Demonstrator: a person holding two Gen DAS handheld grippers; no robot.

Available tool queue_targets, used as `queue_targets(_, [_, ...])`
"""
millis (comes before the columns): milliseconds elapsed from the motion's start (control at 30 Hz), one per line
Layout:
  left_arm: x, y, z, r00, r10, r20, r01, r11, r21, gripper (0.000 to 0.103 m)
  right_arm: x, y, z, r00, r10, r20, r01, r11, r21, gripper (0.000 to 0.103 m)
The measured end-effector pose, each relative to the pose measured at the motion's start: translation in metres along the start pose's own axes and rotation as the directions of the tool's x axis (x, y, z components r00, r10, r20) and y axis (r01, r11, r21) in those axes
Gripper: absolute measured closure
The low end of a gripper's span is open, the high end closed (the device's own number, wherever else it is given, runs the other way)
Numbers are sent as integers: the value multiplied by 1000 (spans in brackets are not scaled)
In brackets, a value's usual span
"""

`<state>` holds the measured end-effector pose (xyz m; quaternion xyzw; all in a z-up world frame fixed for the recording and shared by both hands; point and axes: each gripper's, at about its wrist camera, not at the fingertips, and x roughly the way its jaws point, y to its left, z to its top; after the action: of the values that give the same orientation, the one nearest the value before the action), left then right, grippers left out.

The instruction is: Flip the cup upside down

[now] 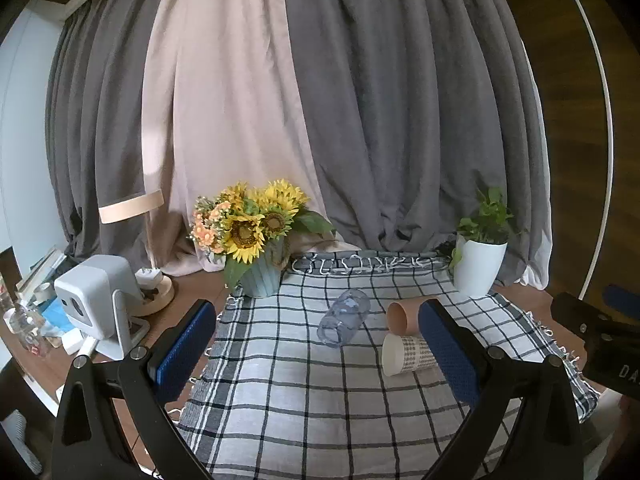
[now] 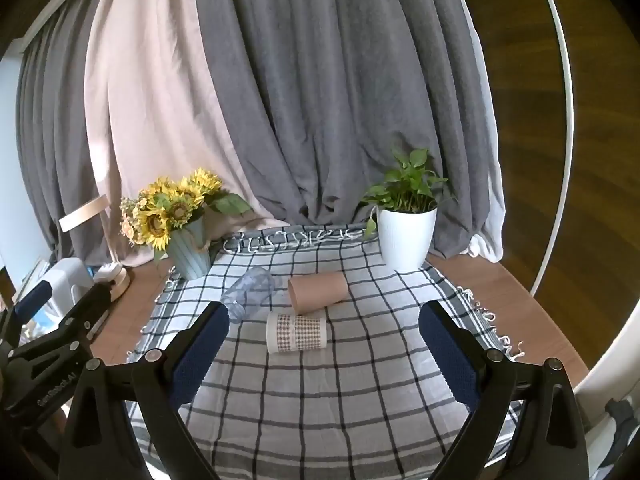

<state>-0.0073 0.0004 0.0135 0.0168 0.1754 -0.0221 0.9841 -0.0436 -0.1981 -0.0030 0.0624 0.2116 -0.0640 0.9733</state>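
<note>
Three cups lie on their sides on the checked cloth [image 2: 320, 392]: a clear bluish plastic cup [image 1: 344, 317] [image 2: 250, 294], a plain brown paper cup [image 1: 403, 315] [image 2: 318, 292], and a white houndstooth-patterned paper cup [image 1: 408, 354] [image 2: 297, 332]. My left gripper [image 1: 316, 352] is open and empty, held back from the cups, its right finger covering part of the paper cups. My right gripper [image 2: 324, 354] is open and empty, just behind the patterned cup. The left gripper also shows at the left edge of the right wrist view.
A sunflower vase [image 1: 260, 276] [image 2: 192, 256] stands at the cloth's back left, a white potted plant [image 1: 478, 266] [image 2: 406, 238] at the back right. A lamp base [image 1: 156, 296] and a white device [image 1: 100, 300] sit on the wooden table left. Curtains hang behind.
</note>
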Motion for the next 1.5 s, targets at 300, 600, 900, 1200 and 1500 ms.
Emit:
queue_targets(300, [0, -1, -3, 1000, 1, 4, -1, 1000, -3, 0, 0, 1, 0, 1000, -1, -1, 1, 1000, 1, 7])
queue_targets(600, [2, 1, -1, 1000, -7, 11, 7, 1000, -11, 0, 1, 0, -1, 1000, 2, -1, -2, 1000, 0, 7])
queue_targets(900, [1, 1, -3, 1000, -5, 14, 5, 1000, -10, 0, 0, 0, 0, 1000, 1, 4, -1, 1000, 2, 7])
queue_targets(1200, [2, 5, -4, 1000, -5, 15, 5, 1000, -10, 0, 3, 1, -1, 1000, 3, 2, -3, 1000, 1, 7])
queue_targets(1500, [2, 4, -4, 1000, -3, 17, 3, 1000, -10, 0, 3, 1, -1, 1000, 4, 4, -4, 1000, 1, 7])
